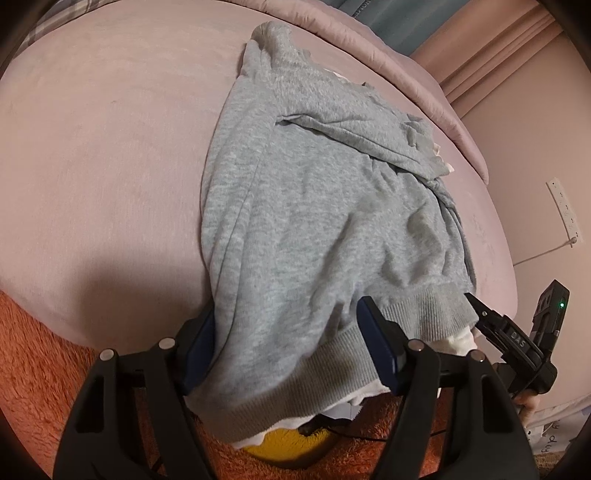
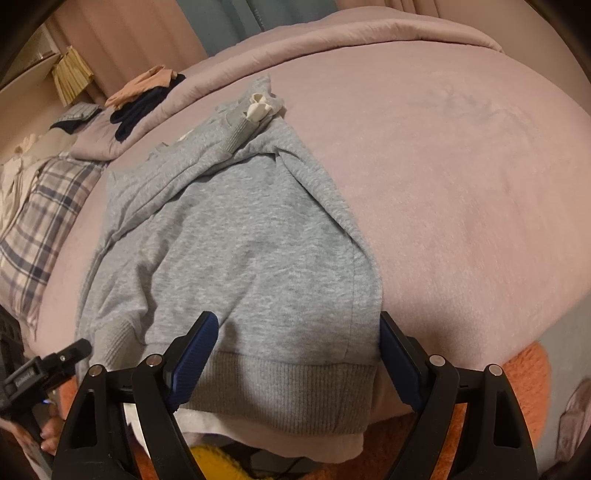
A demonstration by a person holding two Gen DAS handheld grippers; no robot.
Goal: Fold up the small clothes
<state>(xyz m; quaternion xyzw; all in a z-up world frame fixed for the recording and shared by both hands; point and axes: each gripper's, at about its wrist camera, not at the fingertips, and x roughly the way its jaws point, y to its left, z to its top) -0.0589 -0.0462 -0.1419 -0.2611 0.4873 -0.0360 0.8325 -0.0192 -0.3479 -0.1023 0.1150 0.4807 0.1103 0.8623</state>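
- Grey sweatshirt (image 1: 317, 221) is lying on the pink bed (image 1: 103, 155), hem hanging over the near edge.
- My left gripper (image 1: 286, 350) is straddling the ribbed hem, jaws spread, not pinching.
- My right gripper (image 2: 299, 362) is doing the same, jaws apart.

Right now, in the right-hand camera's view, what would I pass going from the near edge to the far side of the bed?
Right gripper → ribbed hem of the grey sweatshirt → its folded sleeves → white cuff → pink bedcover's far edge.
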